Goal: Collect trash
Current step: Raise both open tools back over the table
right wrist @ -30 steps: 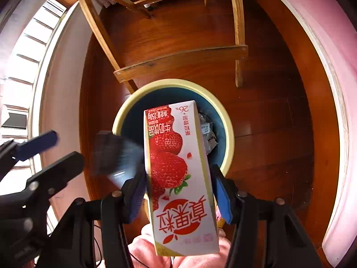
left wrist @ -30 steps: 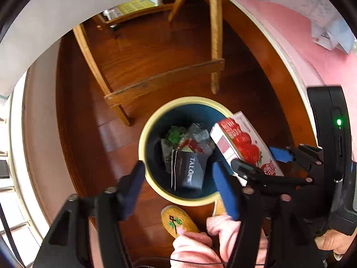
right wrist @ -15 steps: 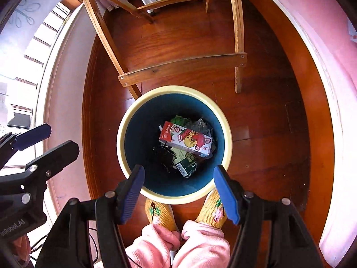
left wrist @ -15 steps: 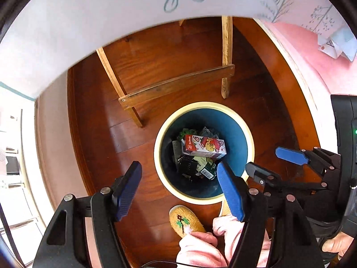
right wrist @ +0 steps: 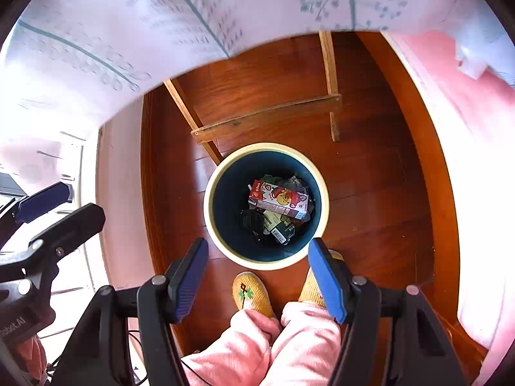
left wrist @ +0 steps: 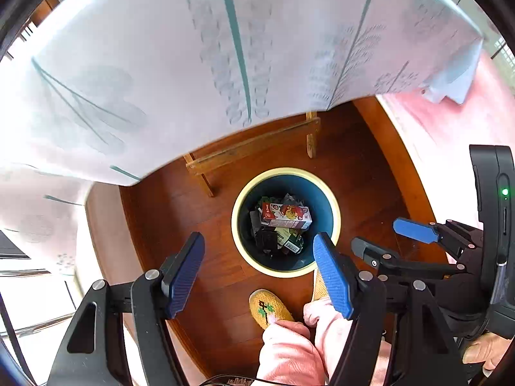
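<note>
**Right wrist view: carton down in the bin, both grippers empty**

Right wrist view looks straight down past a white patterned cloth at the far edge, over a dark wood floor with a pink bed on the right. A wooden frame stands on the floor just beyond the bin, which sits near the person's slippered feet.

Inside the bin, a strawberry carton lies on its side on top of dark wrappers. It looks light, with stiff card walls that would dent under a hard squeeze and a glossy skin that may slip. The flat long faces, near mid-length, seem the best place to pinch.

The right gripper hovers above the near rim, fingers spread wide, holding nothing. In the left wrist view the left gripper is likewise spread and empty, well above the bin, with the carton lying in it.
</note>
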Demonstrator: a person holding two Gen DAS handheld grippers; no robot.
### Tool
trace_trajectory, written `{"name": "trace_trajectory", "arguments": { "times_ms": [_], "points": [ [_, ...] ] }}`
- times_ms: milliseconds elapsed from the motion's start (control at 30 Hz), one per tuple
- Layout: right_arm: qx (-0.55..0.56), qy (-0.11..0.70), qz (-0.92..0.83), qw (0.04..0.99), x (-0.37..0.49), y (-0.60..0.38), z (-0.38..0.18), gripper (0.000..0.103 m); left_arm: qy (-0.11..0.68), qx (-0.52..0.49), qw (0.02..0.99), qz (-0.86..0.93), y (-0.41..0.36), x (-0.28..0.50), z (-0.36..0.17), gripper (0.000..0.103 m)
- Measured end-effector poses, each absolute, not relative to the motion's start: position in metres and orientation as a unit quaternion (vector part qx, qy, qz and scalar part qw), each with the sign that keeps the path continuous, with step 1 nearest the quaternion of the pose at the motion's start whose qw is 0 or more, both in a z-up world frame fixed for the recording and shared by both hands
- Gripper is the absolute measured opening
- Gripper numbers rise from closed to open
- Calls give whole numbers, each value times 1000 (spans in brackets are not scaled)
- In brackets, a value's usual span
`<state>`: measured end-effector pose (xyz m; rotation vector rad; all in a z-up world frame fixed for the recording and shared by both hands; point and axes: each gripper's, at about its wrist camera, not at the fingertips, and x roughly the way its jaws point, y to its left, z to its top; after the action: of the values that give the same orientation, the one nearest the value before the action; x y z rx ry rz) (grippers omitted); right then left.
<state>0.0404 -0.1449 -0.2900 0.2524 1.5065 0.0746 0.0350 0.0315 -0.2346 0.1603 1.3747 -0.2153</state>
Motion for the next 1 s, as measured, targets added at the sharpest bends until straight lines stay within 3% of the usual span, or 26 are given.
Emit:
{"name": "trace_trajectory", "arguments": {
  "times_ms": [433,1000],
  "points": [
    [116,647,30,753,30,-147,-159,65,573,94,808,-98,50,39,-94,68],
    [75,555,41,828,54,-130,-48,65,479,98,866,-104,69,46,9,68]
  ]
}}
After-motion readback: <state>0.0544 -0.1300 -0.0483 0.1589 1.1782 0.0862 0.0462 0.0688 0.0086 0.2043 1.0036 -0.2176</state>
